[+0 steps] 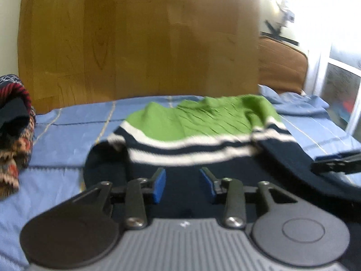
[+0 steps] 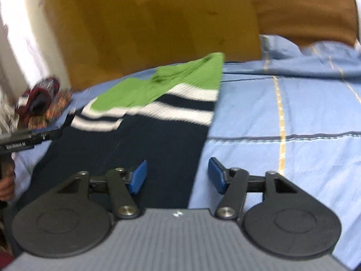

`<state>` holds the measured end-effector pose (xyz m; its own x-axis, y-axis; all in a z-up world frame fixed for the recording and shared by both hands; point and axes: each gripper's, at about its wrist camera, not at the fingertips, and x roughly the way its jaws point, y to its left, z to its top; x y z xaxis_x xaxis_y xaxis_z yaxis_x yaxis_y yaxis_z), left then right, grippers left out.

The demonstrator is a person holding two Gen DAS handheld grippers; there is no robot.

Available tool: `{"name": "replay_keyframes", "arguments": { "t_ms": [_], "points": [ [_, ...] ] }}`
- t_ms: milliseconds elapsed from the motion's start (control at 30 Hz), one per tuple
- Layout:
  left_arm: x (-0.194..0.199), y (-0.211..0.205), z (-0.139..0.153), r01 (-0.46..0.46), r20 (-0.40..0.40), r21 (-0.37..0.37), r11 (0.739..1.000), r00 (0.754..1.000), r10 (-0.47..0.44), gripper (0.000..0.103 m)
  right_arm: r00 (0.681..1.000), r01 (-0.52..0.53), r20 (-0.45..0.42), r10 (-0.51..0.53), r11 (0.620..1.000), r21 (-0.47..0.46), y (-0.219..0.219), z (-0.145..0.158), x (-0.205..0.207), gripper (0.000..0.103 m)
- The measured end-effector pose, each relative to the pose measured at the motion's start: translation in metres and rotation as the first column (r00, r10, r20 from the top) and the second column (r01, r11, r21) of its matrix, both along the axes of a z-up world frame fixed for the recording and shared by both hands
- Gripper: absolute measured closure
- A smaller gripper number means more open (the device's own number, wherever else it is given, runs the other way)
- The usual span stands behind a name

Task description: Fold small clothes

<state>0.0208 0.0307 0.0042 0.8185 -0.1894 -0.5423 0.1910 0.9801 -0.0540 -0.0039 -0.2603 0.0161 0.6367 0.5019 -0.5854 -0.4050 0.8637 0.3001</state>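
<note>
Over the sweater (image 1: 191, 140), both grippers (image 1: 183, 184) (image 2: 178, 176) hover low, jaws parted.

A sweater (image 1: 191, 140) lies spread on the bed (image 1: 67, 135), its far end reaching toward the headboard (image 1: 135, 45) that stands behind the bed's far edge. A second heap of knitwear (image 1: 13, 135) sits near the bed's left edge, well apart from the sweater. The left gripper (image 1: 183, 185) hangs over the sweater's near part, fingers apart; the right gripper (image 2: 178, 176) straddles the sweater's right edge, one finger over the garment, the other over the bed.
</note>
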Motion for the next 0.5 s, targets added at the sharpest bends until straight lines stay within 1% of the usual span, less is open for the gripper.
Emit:
{"name": "replay_keyframes", "arguments": {
  "t_ms": [33,67,100,133,167,200,267,300,333,400,467,500],
  "points": [
    [-0.005,-0.005,-0.004,0.001,-0.001,0.008,1.000,1.000,-0.001,0.064,1.000,-0.023,0.014,0.023,1.000,-0.004,0.006,0.001,-0.006,0.080],
    [-0.014,-0.003,-0.001,0.009,-0.002,0.018,1.000,1.000,-0.009,0.064,0.999,-0.021,0.028,0.022,1.000,-0.021,0.010,0.004,-0.009,0.083],
    [-0.018,-0.005,-0.004,0.011,-0.006,0.029,1.000,1.000,-0.010,0.064,0.999,-0.016,0.047,0.018,0.998,-0.057,0.014,0.007,-0.002,0.085],
    [-0.025,-0.004,-0.003,0.012,-0.009,0.037,0.999,1.000,-0.012,0.064,0.997,-0.014,0.078,0.020,0.997,-0.079,0.013,0.014,-0.006,0.086],
    [-0.030,-0.001,0.001,0.020,-0.010,0.036,0.999,1.000,-0.020,0.064,0.994,-0.015,0.105,0.024,0.996,-0.089,0.008,0.022,-0.006,0.090],
    [-0.033,-0.001,0.002,0.024,-0.007,0.026,0.999,1.000,-0.024,0.064,0.991,-0.007,0.130,0.020,0.995,-0.098,0.000,0.033,-0.006,0.090],
    [-0.042,0.010,0.007,0.052,-0.006,0.000,0.999,0.999,-0.052,0.061,0.979,0.063,0.202,-0.031,0.987,-0.150,-0.021,0.053,-0.004,0.091],
    [-0.045,0.011,0.008,0.061,-0.010,-0.013,0.998,0.998,-0.061,0.060,0.968,0.114,0.242,-0.065,0.974,-0.197,-0.031,0.055,0.000,0.091],
    [-0.048,0.013,0.008,0.074,-0.014,-0.020,0.997,0.997,-0.074,0.060,0.953,0.177,0.286,-0.099,0.949,-0.260,-0.041,0.060,0.003,0.091],
    [-0.052,0.009,0.008,0.090,-0.019,-0.021,0.996,0.996,-0.091,0.060,0.919,0.316,0.355,-0.174,0.863,-0.395,-0.063,0.059,0.015,0.091],
    [-0.054,0.004,0.008,0.103,-0.017,-0.015,0.995,0.994,-0.103,0.060,0.899,0.406,0.370,-0.235,0.767,-0.497,-0.084,0.045,0.034,0.090],
    [-0.056,0.003,0.009,0.107,-0.015,-0.011,0.994,0.994,-0.107,0.060,0.895,0.433,0.348,-0.279,0.731,-0.526,-0.096,0.035,0.045,0.084]
  ]
}}
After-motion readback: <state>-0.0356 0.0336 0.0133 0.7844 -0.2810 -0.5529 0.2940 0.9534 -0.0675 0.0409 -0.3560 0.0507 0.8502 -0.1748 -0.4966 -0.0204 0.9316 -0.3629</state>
